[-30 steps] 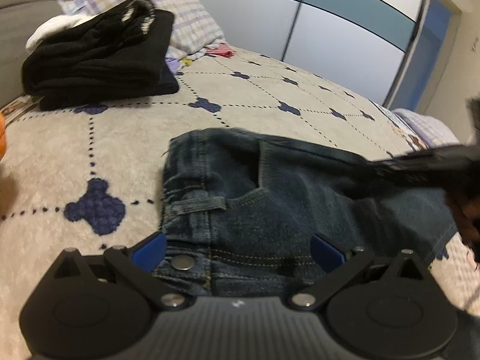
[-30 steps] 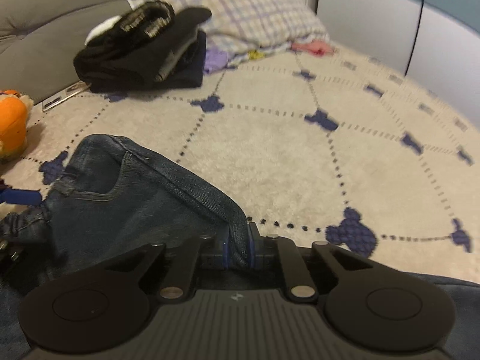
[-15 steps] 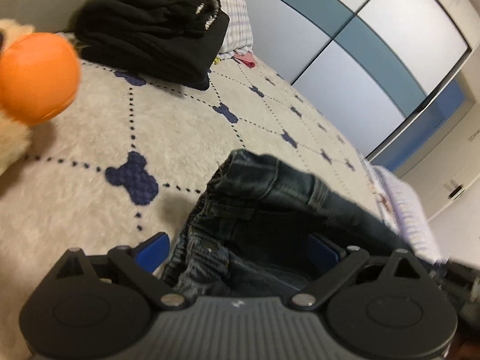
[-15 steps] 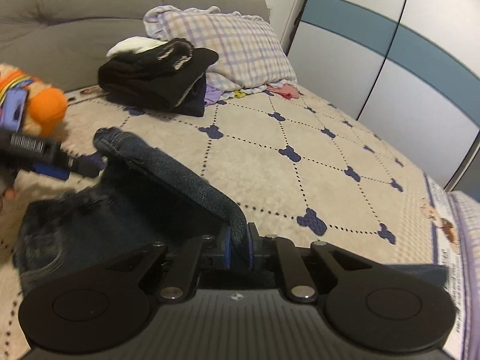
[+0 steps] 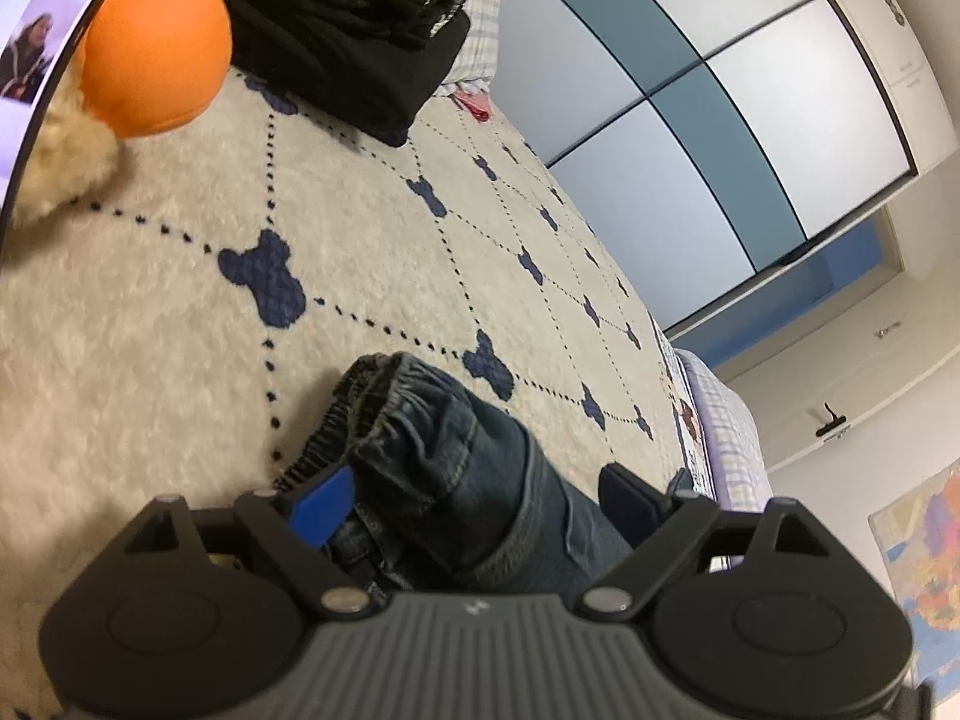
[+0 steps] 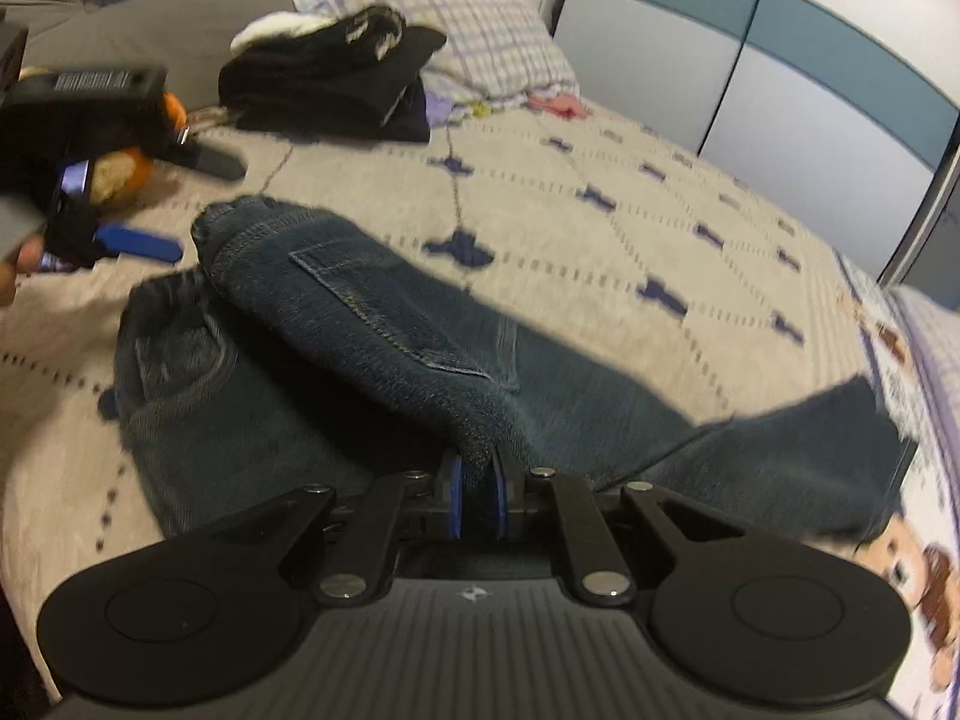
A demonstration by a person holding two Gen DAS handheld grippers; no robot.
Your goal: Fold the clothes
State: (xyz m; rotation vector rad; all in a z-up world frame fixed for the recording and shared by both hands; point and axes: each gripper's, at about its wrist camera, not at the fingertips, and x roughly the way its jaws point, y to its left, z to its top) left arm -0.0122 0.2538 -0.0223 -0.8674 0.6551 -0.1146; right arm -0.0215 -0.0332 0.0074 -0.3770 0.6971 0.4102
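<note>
Your jeans (image 6: 372,360) lie across the middle of the bed (image 6: 630,180), waistband toward the headboard end and legs trailing to the foot-end edge. A second ago they were nearly flat. Now one side of the seat is lifted and drawn over the other, so the lengthwise fold is under way but not yet laid down.

Your right gripper (image 6: 474,501) has swept across the bed with its jaws clamped on a denim edge, and that pull is what raises the flap. Keep the clamp until the flap lies over the lower half.

Your left gripper (image 5: 474,492) has rolled and shifted along the waistband. Its jaws are closing from wide apart, with the bunched waistband (image 5: 414,420) between them; the blue pad (image 5: 321,507) sits just beside the cloth, and I cannot tell that it presses yet. Judging from this, it needs to pin the waistband so the fold stays square.

The stack of black clothes (image 6: 336,78) sits undisturbed near the pillow (image 6: 456,30).
</note>
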